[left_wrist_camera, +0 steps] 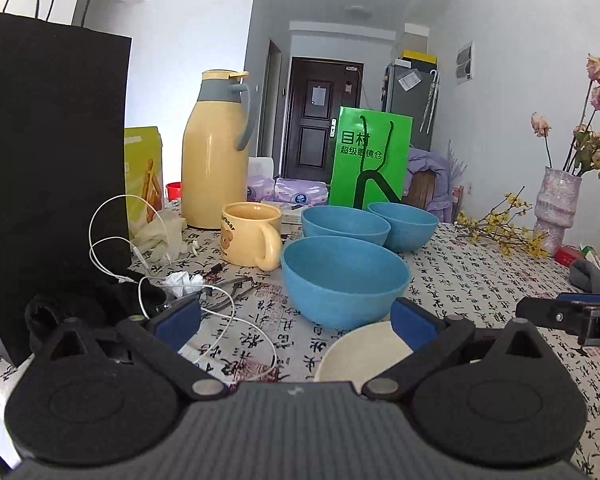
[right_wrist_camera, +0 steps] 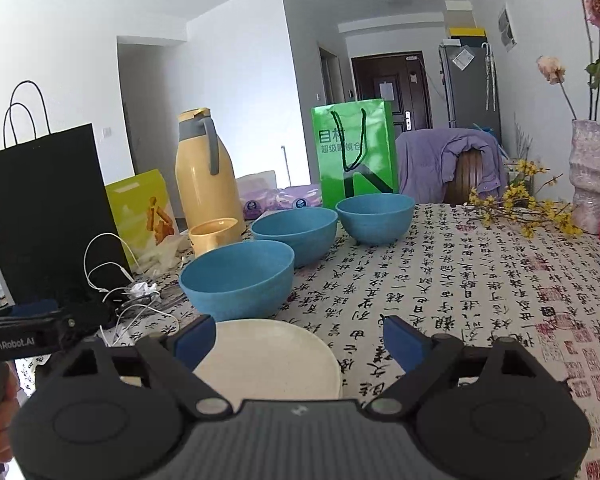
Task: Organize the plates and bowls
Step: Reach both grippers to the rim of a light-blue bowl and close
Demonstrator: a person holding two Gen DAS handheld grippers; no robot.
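Three blue bowls stand in a row on the patterned tablecloth: the nearest bowl (left_wrist_camera: 344, 280) (right_wrist_camera: 238, 278), a middle bowl (left_wrist_camera: 345, 224) (right_wrist_camera: 295, 232) and a far bowl (left_wrist_camera: 404, 224) (right_wrist_camera: 375, 216). A cream plate (left_wrist_camera: 362, 354) (right_wrist_camera: 270, 360) lies flat in front of the nearest bowl. My left gripper (left_wrist_camera: 296, 322) is open just short of that bowl, with the plate under its right finger. My right gripper (right_wrist_camera: 300, 340) is open above the plate, nothing between its pads. Each gripper shows at the edge of the other's view.
A yellow mug (left_wrist_camera: 252, 234), a yellow thermos (left_wrist_camera: 214, 148), a black paper bag (left_wrist_camera: 52, 184) and tangled white cables (left_wrist_camera: 140, 272) crowd the left side. A green bag (left_wrist_camera: 370, 158) stands behind the bowls. A vase with flowers (right_wrist_camera: 594, 176) and yellow sprigs (right_wrist_camera: 520, 200) sit at the right.
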